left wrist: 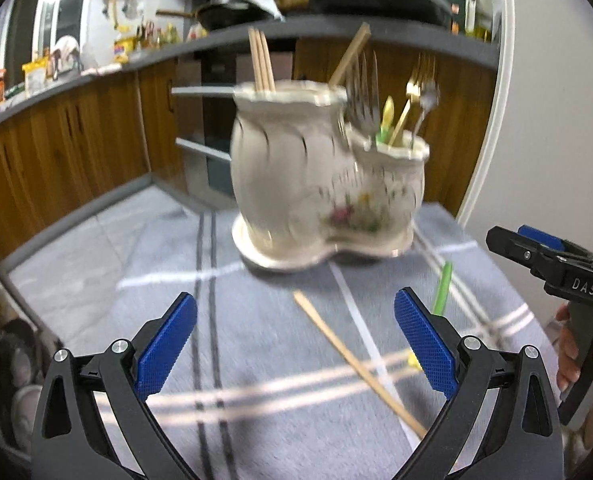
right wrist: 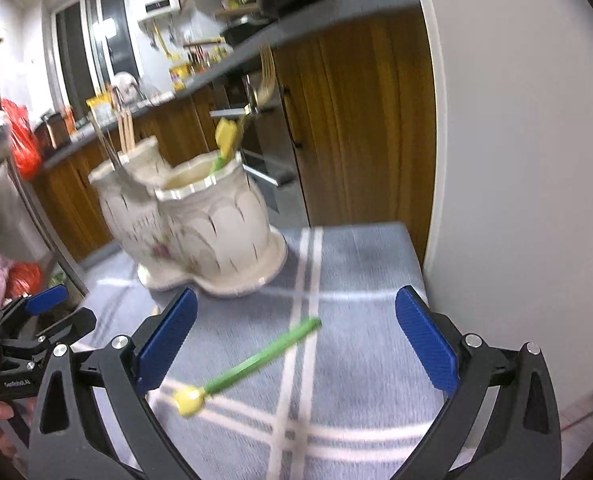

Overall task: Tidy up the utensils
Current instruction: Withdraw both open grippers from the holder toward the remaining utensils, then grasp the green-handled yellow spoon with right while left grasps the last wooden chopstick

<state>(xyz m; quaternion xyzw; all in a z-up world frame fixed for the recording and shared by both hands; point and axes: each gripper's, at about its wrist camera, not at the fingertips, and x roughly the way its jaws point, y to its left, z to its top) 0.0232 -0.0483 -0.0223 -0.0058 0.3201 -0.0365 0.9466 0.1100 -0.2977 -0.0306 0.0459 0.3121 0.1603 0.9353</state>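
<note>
**Utensils: two pieces loose on the cloth, both grippers spread and empty**

Utensils are partly stowed. The cream ceramic holder (left wrist: 320, 176) stands on the grey striped tablecloth (left wrist: 136, 280) near its far edge. Its taller compartment carries wooden chopsticks (left wrist: 261, 60); silver forks (left wrist: 362, 96) stand at the junction of the two compartments. The lower compartment carries a gold fork (left wrist: 412, 88), a spoon and a green-and-yellow piece.

Two items lie loose on the cloth in front of the holder:
- a single wooden chopstick (left wrist: 356, 364), lying diagonally, its near end passing beside one blue pad of the left gripper (left wrist: 295, 344);
- a green-handled utensil with a yellow end (right wrist: 252, 364), lying between the pads of the right gripper (right wrist: 296, 340) in the right wrist view, touched by neither.

Left gripper: jaws spread wide, nothing between the pads. Right gripper: jaws spread fully, pads clear of the green utensil. Both views are motion-blurred. A hand (left wrist: 576, 356) shows at the right gripper's handle.
</note>
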